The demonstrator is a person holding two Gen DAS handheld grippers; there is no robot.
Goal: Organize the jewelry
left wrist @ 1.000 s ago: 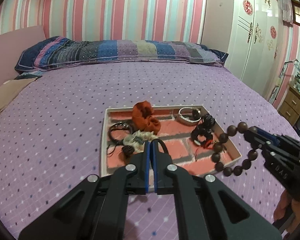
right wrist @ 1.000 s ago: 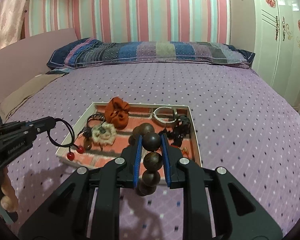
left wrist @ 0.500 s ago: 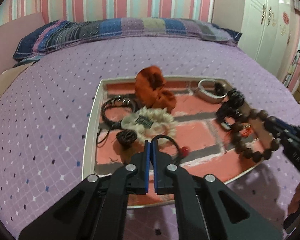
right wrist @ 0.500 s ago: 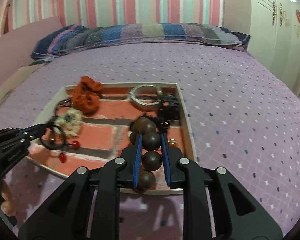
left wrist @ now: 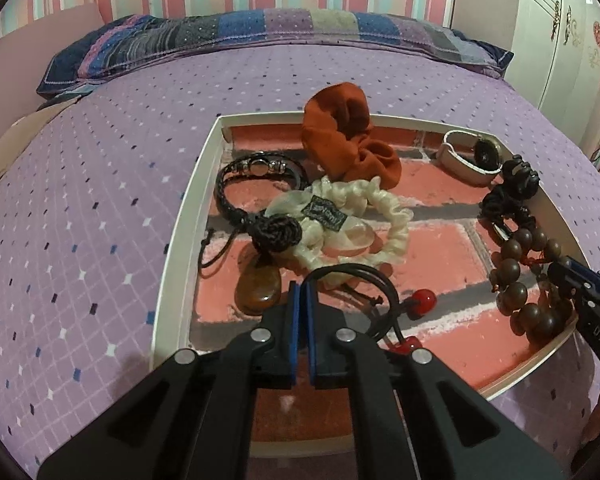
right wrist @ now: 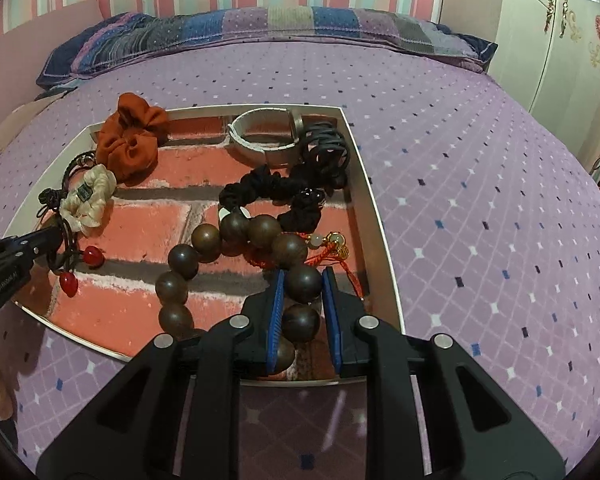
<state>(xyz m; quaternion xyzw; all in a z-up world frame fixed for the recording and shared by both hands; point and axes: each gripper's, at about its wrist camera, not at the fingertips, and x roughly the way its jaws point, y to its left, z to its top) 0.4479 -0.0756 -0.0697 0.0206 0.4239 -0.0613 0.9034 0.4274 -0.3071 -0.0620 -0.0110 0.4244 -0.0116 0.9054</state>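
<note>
A white-rimmed tray (left wrist: 188, 216) (right wrist: 374, 196) with a brick-pattern floor lies on the purple bed. My left gripper (left wrist: 303, 292) is shut on a black cord hair tie (left wrist: 364, 276) whose red beads (left wrist: 422, 302) rest low over the tray's near side. My right gripper (right wrist: 303, 280) is shut on a bead of the brown wooden bead bracelet (right wrist: 204, 240), whose loop lies on the tray floor. The same bracelet (left wrist: 516, 276) and the right gripper (left wrist: 560, 276) show at the right of the left wrist view. The left gripper (right wrist: 52, 236) with its hair tie (right wrist: 92, 258) shows at the left of the right wrist view.
The tray also holds an orange scrunchie (left wrist: 344, 132), a cream scrunchie (left wrist: 352, 220), a black braided bracelet (left wrist: 256, 176), a brown stone pendant (left wrist: 258, 288), a white watch (left wrist: 468, 156), black hair ties (right wrist: 284, 192) and a gold charm (right wrist: 336, 244). Striped pillows (left wrist: 260, 36) lie behind, wardrobe at right.
Both grippers have come down and forward over the tray. The bead bracelet, hanging in the air before, now lies looped on the tray floor, and the hair tie's red beads reach the tray.
</note>
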